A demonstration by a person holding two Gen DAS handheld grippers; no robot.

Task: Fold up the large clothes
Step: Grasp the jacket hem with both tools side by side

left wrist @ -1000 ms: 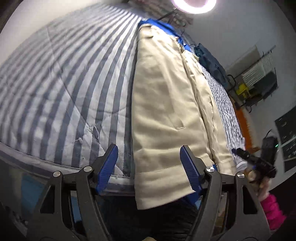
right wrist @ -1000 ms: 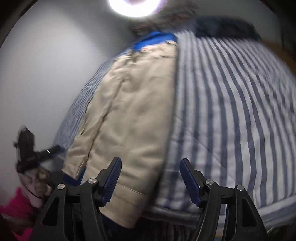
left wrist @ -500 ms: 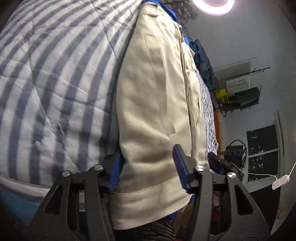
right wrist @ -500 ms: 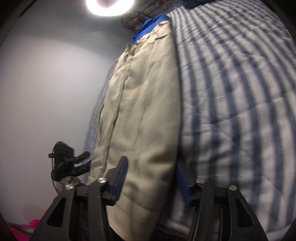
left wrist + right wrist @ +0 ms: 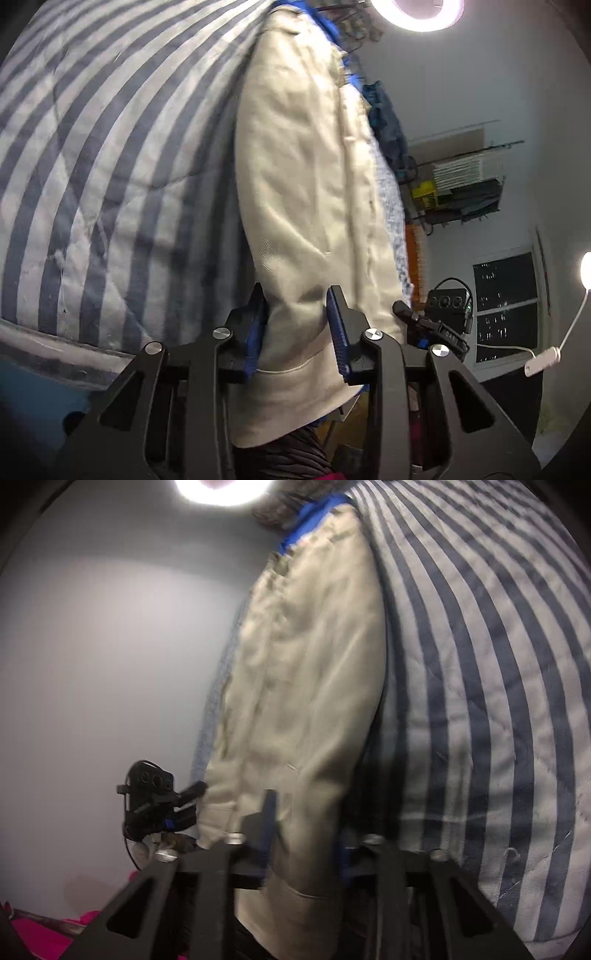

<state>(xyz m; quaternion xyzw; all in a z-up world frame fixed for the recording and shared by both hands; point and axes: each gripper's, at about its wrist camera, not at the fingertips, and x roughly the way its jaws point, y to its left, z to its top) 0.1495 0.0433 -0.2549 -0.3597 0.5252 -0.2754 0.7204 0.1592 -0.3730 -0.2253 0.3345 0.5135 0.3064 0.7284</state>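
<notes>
You aimed both grippers downward at the bed edge; the left gripper (image 5: 297, 325) and right gripper (image 5: 306, 830) were closing, beige trousers (image 5: 306, 177) bunched between their pads.

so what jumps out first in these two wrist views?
The beige trousers run lengthwise down the striped quilt, hem hanging off the near edge. The left gripper and right gripper are each closing with hem cloth between the jaws. A ring light glares at the top.
</notes>
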